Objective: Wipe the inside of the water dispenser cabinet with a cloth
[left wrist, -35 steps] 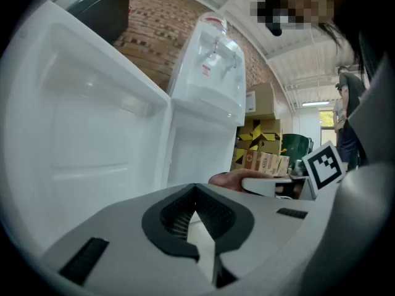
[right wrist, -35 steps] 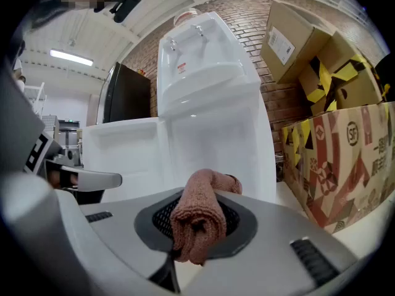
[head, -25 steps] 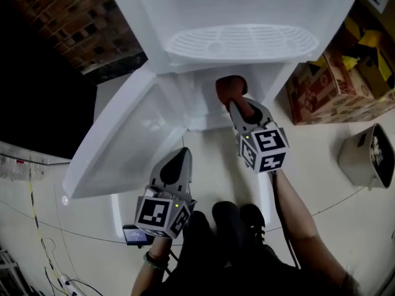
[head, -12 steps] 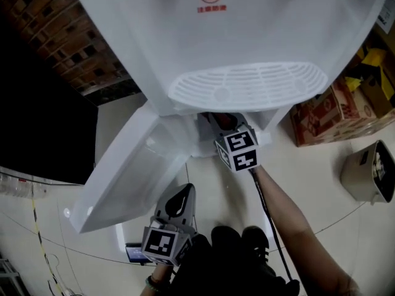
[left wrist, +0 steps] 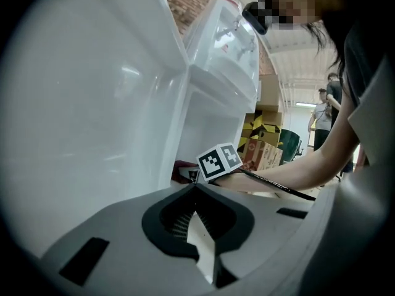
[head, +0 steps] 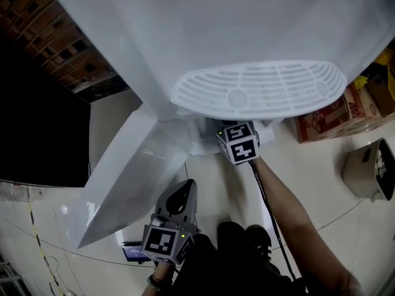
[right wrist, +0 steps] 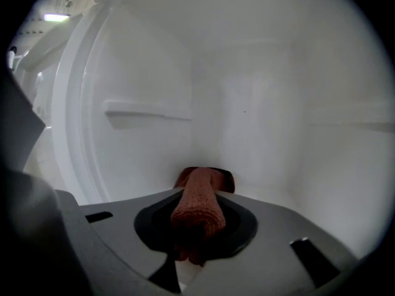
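The white water dispenser (head: 203,36) stands ahead with its cabinet door (head: 126,177) swung open to the left. My right gripper (right wrist: 200,190) reaches inside the cabinet (right wrist: 247,116), shut on a rust-red cloth (right wrist: 197,205) whose front end touches the back wall near the floor. From the head view only its marker cube (head: 239,142) shows under the drip tray (head: 259,91). My left gripper (head: 179,196) hangs low outside, next to the door, shut with nothing in it. In the left gripper view the cloth (left wrist: 181,168) and cube (left wrist: 219,161) show at the cabinet mouth.
A narrow ledge (right wrist: 145,110) runs along the cabinet's left inner wall. Cardboard boxes (head: 327,119) stand right of the dispenser, and a grey bin (head: 370,168) sits on the floor further right. A brick wall (head: 55,48) is behind at left.
My right gripper has gone deeper into the cabinet with the cloth, so its jaws are now hidden under the drip tray. The left gripper has stayed about where it was.
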`<action>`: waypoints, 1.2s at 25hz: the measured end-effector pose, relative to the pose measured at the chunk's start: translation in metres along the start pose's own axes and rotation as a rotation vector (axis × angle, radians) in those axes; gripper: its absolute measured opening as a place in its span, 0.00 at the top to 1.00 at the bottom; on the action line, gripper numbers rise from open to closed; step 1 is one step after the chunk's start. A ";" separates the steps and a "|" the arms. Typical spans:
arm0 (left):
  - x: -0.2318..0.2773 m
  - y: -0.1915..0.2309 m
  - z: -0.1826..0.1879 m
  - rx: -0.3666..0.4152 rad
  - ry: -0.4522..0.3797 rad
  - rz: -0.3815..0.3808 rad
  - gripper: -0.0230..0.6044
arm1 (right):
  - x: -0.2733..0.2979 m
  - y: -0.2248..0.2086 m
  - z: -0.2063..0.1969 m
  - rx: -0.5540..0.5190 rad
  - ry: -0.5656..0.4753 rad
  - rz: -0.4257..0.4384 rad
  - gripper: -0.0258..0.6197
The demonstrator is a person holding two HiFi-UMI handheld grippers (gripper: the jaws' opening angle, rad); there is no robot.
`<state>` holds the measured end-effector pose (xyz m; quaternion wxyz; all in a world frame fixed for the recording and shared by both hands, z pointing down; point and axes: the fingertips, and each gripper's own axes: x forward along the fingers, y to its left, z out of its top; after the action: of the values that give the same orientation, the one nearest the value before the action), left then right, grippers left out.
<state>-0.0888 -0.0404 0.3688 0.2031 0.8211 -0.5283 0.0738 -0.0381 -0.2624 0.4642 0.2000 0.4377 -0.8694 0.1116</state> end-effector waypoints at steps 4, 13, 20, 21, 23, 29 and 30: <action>-0.004 -0.004 -0.003 -0.010 0.003 -0.002 0.99 | -0.015 -0.051 -0.018 0.048 0.038 -0.146 0.84; -0.005 -0.004 -0.002 -0.019 -0.008 0.012 0.99 | -0.046 -0.096 -0.033 0.114 0.077 -0.327 0.84; -0.009 -0.003 0.000 -0.026 -0.017 0.025 0.99 | -0.051 -0.017 0.004 0.052 -0.051 -0.114 0.84; -0.008 -0.004 0.000 -0.027 -0.018 0.026 0.99 | -0.051 0.005 0.009 0.031 -0.062 -0.058 0.84; -0.008 -0.005 0.001 -0.028 -0.020 0.024 0.99 | -0.050 0.044 0.010 0.007 -0.054 0.034 0.84; -0.010 -0.009 0.003 -0.035 -0.027 0.023 0.99 | -0.048 0.042 -0.023 0.035 0.041 0.001 0.84; -0.010 -0.008 0.003 -0.036 -0.028 0.025 0.99 | -0.051 0.029 -0.028 0.043 0.051 -0.030 0.84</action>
<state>-0.0860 -0.0299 0.3603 0.2096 0.8114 -0.5427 0.0552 -0.0273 -0.1981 0.4662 0.2146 0.4521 -0.8547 0.1383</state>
